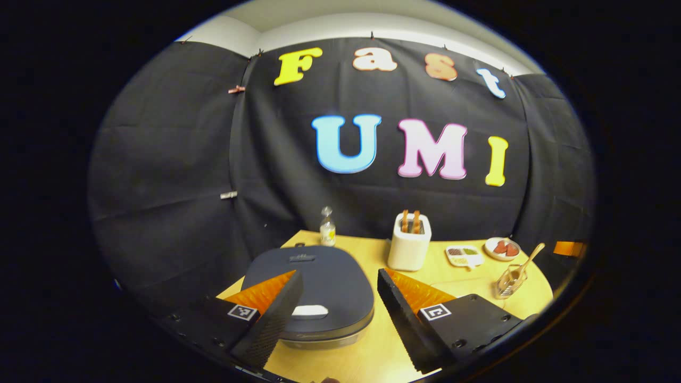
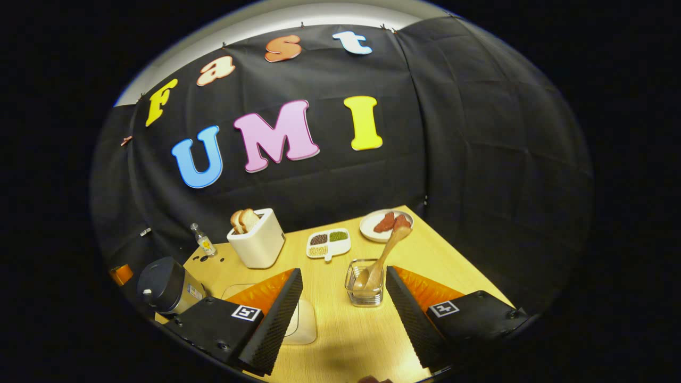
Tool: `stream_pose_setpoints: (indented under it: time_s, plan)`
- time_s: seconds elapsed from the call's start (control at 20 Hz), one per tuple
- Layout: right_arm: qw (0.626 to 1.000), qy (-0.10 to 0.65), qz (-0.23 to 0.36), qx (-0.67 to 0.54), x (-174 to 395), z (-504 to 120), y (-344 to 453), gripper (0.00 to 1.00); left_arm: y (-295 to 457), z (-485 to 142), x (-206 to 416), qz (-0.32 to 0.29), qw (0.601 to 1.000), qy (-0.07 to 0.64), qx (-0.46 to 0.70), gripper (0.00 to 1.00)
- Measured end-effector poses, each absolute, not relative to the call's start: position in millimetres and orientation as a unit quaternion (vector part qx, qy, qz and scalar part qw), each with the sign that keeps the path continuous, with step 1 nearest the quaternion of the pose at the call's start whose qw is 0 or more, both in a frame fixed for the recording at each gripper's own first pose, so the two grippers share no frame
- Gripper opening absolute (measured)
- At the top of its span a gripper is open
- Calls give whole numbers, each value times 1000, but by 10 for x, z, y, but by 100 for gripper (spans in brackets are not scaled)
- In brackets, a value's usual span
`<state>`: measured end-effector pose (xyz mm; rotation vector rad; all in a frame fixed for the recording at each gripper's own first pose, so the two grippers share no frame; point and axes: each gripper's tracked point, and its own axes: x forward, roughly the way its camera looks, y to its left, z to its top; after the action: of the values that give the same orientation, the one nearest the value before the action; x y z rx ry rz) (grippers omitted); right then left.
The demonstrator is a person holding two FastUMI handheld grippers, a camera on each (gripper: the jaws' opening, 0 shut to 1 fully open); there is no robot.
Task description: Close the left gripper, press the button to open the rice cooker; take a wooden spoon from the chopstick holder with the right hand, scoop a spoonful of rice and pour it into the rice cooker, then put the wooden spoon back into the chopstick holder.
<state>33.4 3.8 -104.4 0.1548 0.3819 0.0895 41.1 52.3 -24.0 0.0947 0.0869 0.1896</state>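
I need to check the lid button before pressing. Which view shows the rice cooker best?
The left gripper view: the rice cooker sits close, lid shut, its button between the open fingers. The right gripper view shows it small, at the left edge.

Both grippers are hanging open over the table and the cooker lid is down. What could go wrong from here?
1. The left gripper is open, its fingers straddling the rice cooker lid; pressing like this may miss the white button. Close first.
2. The wooden spoon leans in a clear chopstick holder; the right gripper could tip the holder when pulling it out.
3. The sectioned dish and the toaster stand nearby and could be bumped.
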Motion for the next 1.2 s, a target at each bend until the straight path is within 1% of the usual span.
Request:
stream_pose_setpoints:
  time_s: [0.2,0.35,0.55,0.6,0.65,0.9,1.1,1.2]
  plan:
    - [987,136,62,65,133,-527,154,98,193,10,262,58,997,17,57,95]
    - [989,127,62,46,-90,-415,154,98,-9,97,165,25,998,14,58,95]
    - [990,129,54,24,-251,-437,160,98,-103,175,179,0,998,7,65,95]
    - [990,127,52,29,-247,-418,191,98,-115,188,190,-4,998,5,59,97]
    - [990,123,51,36,-243,-408,219,98,-135,187,220,-9,999,4,53,95]
    - [991,115,43,52,-180,-408,291,98,-166,162,260,-28,999,6,45,95]
    - [989,131,40,56,-184,-517,366,98,-160,146,158,-38,998,11,52,95]
    - [986,151,48,61,-213,-611,477,98,-137,118,85,-39,998,13,48,95]
